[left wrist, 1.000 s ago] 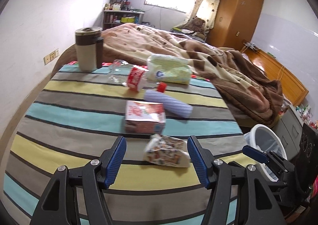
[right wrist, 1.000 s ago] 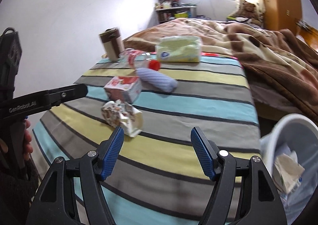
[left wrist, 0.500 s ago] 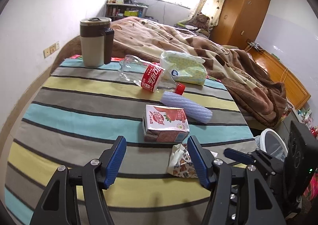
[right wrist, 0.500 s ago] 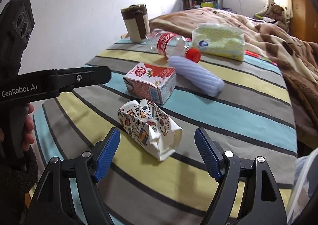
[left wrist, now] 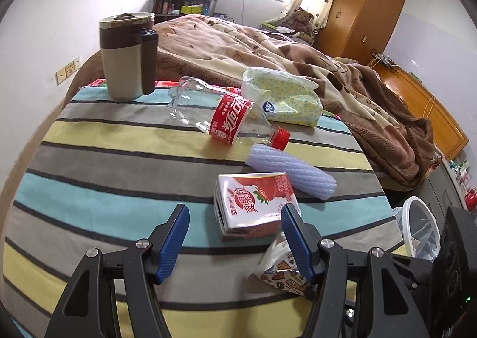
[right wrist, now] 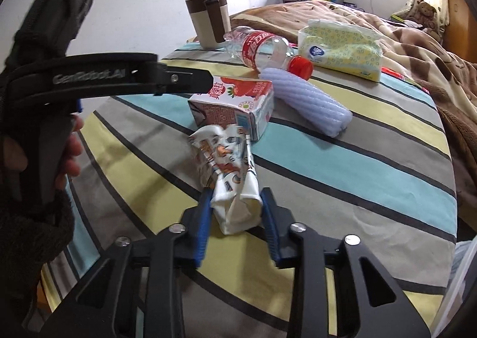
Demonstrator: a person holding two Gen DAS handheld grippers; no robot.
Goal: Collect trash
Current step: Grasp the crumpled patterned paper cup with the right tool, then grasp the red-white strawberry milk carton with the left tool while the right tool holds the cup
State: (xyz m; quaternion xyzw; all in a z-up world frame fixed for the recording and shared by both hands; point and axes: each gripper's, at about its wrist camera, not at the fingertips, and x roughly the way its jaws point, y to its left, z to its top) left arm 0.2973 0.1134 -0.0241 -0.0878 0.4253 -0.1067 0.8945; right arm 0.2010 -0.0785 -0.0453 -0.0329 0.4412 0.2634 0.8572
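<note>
A crumpled printed snack wrapper (right wrist: 226, 159) lies on the striped tablecloth (right wrist: 342, 165). My right gripper (right wrist: 237, 194) is closing around its white near end, and both blue pads press on it. Beyond it lies a strawberry milk carton (right wrist: 238, 105). In the left wrist view the carton (left wrist: 253, 203) sits just ahead of my left gripper (left wrist: 235, 211), near the right finger; the jaws are open and hold nothing. The wrapper (left wrist: 280, 272) shows low, beside that right finger. Farther back lie a lilac foam roll (left wrist: 292, 171) and an empty red-labelled bottle (left wrist: 226, 120).
A brown and beige lidded mug (left wrist: 125, 54) stands at the far left of the table. A yellow tissue pack (left wrist: 286, 99) lies at the back. A lined white bin (left wrist: 417, 227) stands off the table's right edge. A person's hand (right wrist: 68, 156) grips the left tool. A bed lies behind.
The right jaws have come together onto the wrapper. The left gripper has advanced across the table, so the carton now lies at its fingertips instead of the wrapper.
</note>
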